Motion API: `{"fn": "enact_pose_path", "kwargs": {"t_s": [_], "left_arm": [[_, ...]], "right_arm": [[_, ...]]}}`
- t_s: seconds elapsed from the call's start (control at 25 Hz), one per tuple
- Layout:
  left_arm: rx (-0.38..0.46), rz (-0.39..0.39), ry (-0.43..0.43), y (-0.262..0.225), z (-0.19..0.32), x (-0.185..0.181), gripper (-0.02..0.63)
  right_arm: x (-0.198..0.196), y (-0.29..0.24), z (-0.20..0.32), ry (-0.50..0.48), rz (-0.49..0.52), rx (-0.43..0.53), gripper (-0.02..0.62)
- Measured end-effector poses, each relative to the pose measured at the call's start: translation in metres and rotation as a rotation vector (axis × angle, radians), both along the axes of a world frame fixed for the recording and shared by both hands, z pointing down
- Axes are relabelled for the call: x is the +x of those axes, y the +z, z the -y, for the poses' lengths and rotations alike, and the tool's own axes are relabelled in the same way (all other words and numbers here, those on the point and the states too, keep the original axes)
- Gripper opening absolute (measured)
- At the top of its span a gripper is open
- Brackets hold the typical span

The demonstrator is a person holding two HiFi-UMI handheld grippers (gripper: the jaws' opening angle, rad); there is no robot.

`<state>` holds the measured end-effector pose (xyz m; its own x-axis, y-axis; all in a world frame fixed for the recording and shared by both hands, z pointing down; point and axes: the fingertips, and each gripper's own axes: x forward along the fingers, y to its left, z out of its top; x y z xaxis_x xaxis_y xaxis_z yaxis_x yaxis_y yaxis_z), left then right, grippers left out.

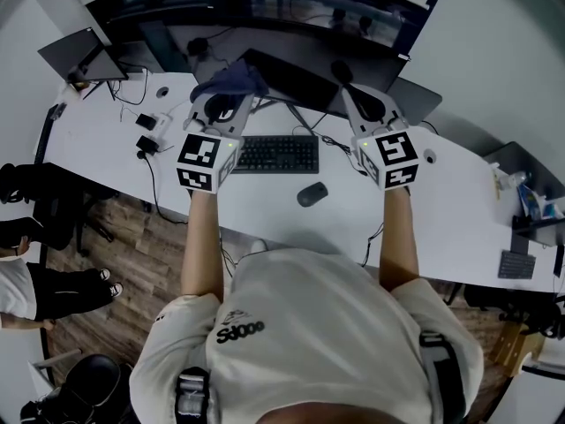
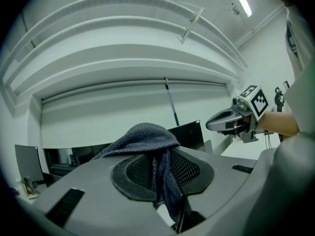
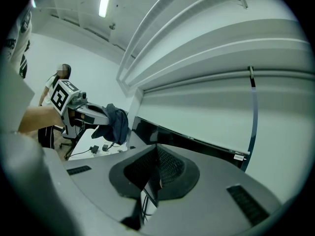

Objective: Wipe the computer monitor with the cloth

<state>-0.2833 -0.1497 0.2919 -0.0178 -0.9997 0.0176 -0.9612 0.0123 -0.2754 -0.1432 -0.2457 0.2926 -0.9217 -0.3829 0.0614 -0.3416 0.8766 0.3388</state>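
The person is leaning over the desk (image 1: 97, 153), stretching both forearms toward the monitor (image 1: 296, 85). On the near side of the monitor, a mouse (image 1: 312, 194) and a keyboard (image 1: 278, 154) are lying untouched between the two arms, so the wiping reach is passing over them.

Closer to the monitor, the left gripper (image 1: 231, 93) is pinching the cloth (image 1: 231, 82). Its own view is showing the jaws clamping a hanging tail of the dark fabric, while the rest is bunching up over the tips. That is probably deliberate, so that a soft fold rather than hard plastic meets the glass. The bundle is hovering at the monitor's left end, near its top edge. I cannot tell whether it is touching the screen.

The right gripper (image 1: 340, 71) is pointing at the monitor's right end with its jaws pressed together on nothing. It is likely waiting there to steady the panel.

Wiping seems to be just starting, and the tilted dark screen is facing the person.
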Motion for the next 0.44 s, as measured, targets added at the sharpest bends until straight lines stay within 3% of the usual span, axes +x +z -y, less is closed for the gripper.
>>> {"fn": "enact_pose_path", "kwargs": {"t_s": [0.44], "left_arm": [[-0.007, -0.008, -0.003, 0.0027, 0.0052, -0.0018, 0.095]], "right_arm": [[-0.0020, 0.0003, 0.0072, -0.004, 0.016, -0.015, 0.000]]}}
